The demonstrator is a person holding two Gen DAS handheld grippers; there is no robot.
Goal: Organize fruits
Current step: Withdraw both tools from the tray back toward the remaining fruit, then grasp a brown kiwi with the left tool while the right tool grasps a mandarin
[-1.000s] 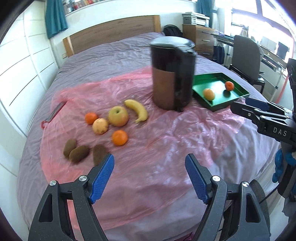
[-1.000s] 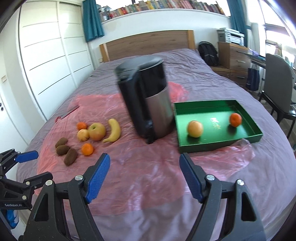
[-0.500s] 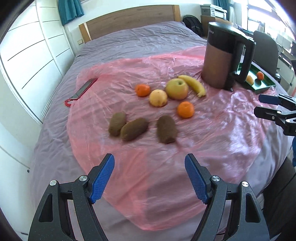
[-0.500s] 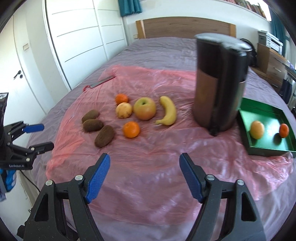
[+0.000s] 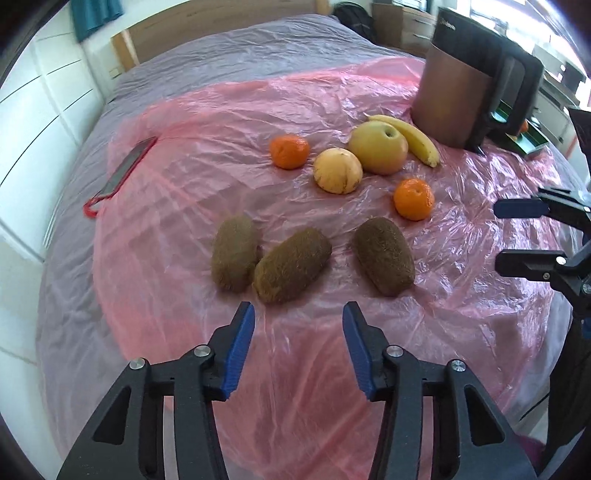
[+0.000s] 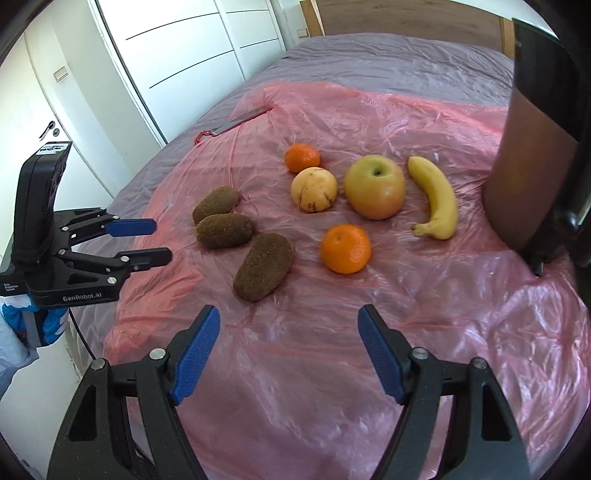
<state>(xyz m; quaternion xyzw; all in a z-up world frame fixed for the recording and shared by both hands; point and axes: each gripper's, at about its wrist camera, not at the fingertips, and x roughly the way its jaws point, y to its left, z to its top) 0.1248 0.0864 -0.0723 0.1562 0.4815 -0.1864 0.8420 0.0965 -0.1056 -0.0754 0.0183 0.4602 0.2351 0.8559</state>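
Right wrist: left hand-held gripper (image 6: 157,242) open, "GenRobot.AI" label, kiwis (image 6: 224,230) nearby

Bed (image 5: 229,55) with grey cover, pink plastic sheet (image 6: 369,110) spread over it, wooden headboard (image 6: 406,18) behind, white wardrobe doors (image 6: 192,48) along the side, teal curtain (image 5: 96,16), wooden drawers (image 5: 406,22), bright daylight

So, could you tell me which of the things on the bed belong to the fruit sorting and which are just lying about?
Part of the job:
three kiwis
two oranges
apple
pale round fruit
banana
green tray, barely visible behind the kettle

Just lying about:
kettle
red-handled knife
pink plastic sheet
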